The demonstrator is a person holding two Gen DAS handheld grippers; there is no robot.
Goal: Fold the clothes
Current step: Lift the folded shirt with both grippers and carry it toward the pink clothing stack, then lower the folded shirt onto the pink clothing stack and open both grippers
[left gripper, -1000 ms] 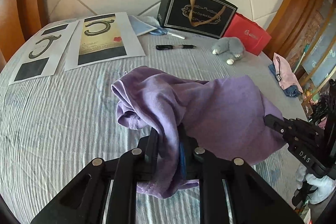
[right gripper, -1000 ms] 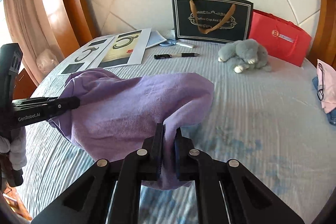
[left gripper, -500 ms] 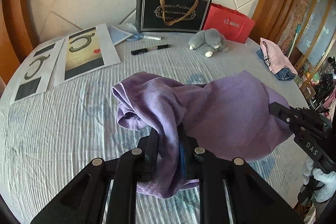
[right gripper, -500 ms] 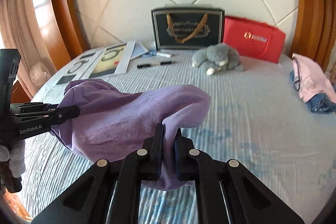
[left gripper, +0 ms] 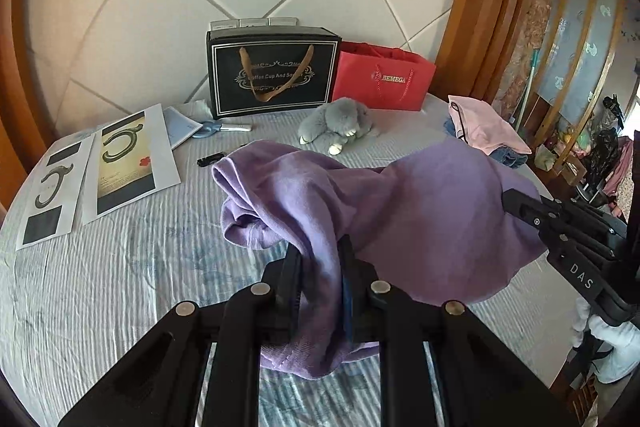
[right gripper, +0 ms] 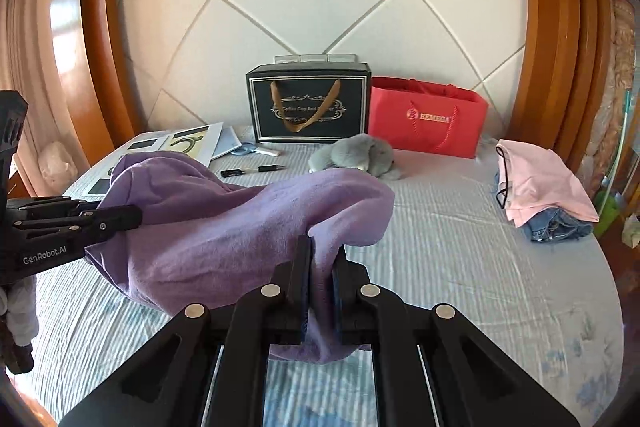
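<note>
A purple garment (left gripper: 400, 211) hangs between both grippers above the striped bed (left gripper: 100, 267). My left gripper (left gripper: 320, 251) is shut on one bunched edge of it, and cloth droops below the fingers. My right gripper (right gripper: 322, 251) is shut on the opposite edge of the purple garment (right gripper: 224, 227). The right gripper (left gripper: 516, 203) also shows at the right of the left wrist view. The left gripper (right gripper: 132, 217) enters the right wrist view from the left. The cloth sags in the middle between the two holds.
At the headboard stand a black gift bag (left gripper: 272, 75) and a red bag (left gripper: 384, 79), with a grey plush rabbit (left gripper: 340, 125) in front. Printed sheets (left gripper: 124, 163), scissors (left gripper: 224, 127) and a pen (right gripper: 252, 170) lie at the left. Folded pink and denim clothes (right gripper: 540, 187) sit at the right.
Both grippers have risen with the purple garment and drawn back from the headboard, so more of the wall and the bags shows. Both grips stay the same.
</note>
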